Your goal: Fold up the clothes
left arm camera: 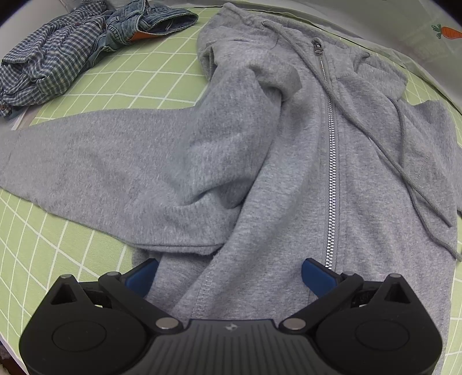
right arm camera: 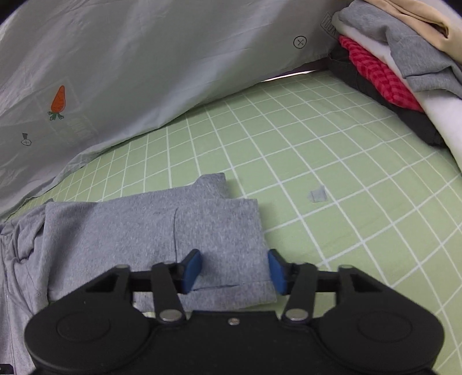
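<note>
Lying zipped and face up on the green grid-patterned sheet (left arm camera: 95, 83), the grey hoodie (left arm camera: 288, 173) fills most of the left wrist view. At the far left of that view its sleeve (left arm camera: 101, 173) stretches out sideways across the sheet. Above the sleeve, in the upper left corner, a blue checked shirt (left arm camera: 43, 63) sits crumpled against a piece of denim clothing (left arm camera: 150, 20); both are well apart from the hoodie's body. The silver zipper (left arm camera: 332, 173) runs up the middle of the hoodie, and 2 drawstrings trail down to its right, one of them (left arm camera: 418, 190) crossing the chest. The left gripper (left arm camera: 229, 274) hovers low over the hem area with its blue pads spread wide, one on either side of a raised fold of fabric, clamping nothing.

In the right wrist view, a pale grey duvet (right arm camera: 130, 72) with a small carrot print (right arm camera: 58, 101) lies along the upper left. Below it the hoodie's other sleeve is folded across the body, its cuff end (right arm camera: 219, 230) squared off on the sheet. The right gripper (right arm camera: 234, 268) has its pads parted on either side of this cuff, not pressing it. A small grey scrap (right arm camera: 317, 194) lies on the sheet just beyond. At the far right stands a stack of folded clothes (right arm camera: 404, 72).
</note>
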`<move>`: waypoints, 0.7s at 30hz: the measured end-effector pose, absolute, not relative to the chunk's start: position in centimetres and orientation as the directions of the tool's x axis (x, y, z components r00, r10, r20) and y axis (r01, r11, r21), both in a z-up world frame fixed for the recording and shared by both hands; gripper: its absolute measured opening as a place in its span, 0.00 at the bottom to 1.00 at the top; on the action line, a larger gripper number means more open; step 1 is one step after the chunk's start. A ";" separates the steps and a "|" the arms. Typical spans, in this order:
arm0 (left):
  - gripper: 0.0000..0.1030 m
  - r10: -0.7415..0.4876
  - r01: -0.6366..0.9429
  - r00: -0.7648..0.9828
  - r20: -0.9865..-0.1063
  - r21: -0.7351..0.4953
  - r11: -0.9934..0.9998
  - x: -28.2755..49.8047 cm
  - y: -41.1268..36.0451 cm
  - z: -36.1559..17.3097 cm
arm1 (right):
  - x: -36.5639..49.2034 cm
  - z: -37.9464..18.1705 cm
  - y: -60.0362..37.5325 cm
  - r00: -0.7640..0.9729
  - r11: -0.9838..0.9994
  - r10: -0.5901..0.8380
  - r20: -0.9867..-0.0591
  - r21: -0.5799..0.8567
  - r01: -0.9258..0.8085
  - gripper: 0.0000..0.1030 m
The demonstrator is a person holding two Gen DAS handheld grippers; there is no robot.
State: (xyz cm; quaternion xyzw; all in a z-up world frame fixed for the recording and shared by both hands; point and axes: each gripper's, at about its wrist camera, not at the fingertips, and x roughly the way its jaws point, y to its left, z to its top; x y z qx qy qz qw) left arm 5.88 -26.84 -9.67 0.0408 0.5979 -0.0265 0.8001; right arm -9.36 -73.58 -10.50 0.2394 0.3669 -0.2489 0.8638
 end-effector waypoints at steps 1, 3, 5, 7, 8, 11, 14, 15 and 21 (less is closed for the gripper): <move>1.00 0.007 0.090 0.283 -0.959 0.034 0.995 5.9 -26.9 -9.7 | -9.6 -10.2 -73.7 0.612 0.764 -0.272 -0.742 0.220 0.607 0.11; 1.00 0.008 0.089 0.283 -0.959 0.034 0.995 5.9 -26.9 -9.7 | -10.2 -9.4 -74.1 0.617 0.764 -0.324 -0.717 0.187 0.618 0.07; 1.00 0.009 0.087 0.281 -0.960 0.034 0.996 6.0 -27.0 -9.6 | -11.4 -8.4 -75.5 0.582 0.740 -0.419 -0.697 0.110 0.664 0.06; 1.00 0.009 0.085 0.279 -0.960 0.035 0.996 6.1 -27.0 -9.6 | -12.6 -7.4 -77.2 0.535 0.703 -0.517 -0.668 0.026 0.711 0.06; 1.00 0.010 0.084 0.279 -0.960 0.035 0.996 6.1 -27.0 -9.6 | -13.1 -7.2 -78.0 0.503 0.676 -0.561 -0.657 -0.014 0.736 0.06; 1.00 0.010 0.082 0.281 -0.960 0.034 0.996 6.0 -27.1 -9.5 | -15.2 -7.7 -81.8 0.324 0.542 -0.679 -0.659 -0.152 0.827 0.08; 1.00 0.011 0.078 0.282 -0.959 0.034 0.996 5.9 -27.2 -9.5 | -17.2 -7.9 -84.0 0.268 0.476 -0.677 -0.686 -0.130 0.870 0.40; 1.00 0.011 0.077 0.283 -0.959 0.034 0.996 5.9 -27.2 -9.4 | -17.6 -7.8 -84.2 0.289 0.471 -0.665 -0.689 -0.086 0.878 0.47; 1.00 0.011 0.074 0.281 -0.960 0.033 0.997 5.9 -27.0 -9.4 | -16.4 -9.6 -82.4 0.411 0.526 -0.554 -0.724 0.079 0.847 0.76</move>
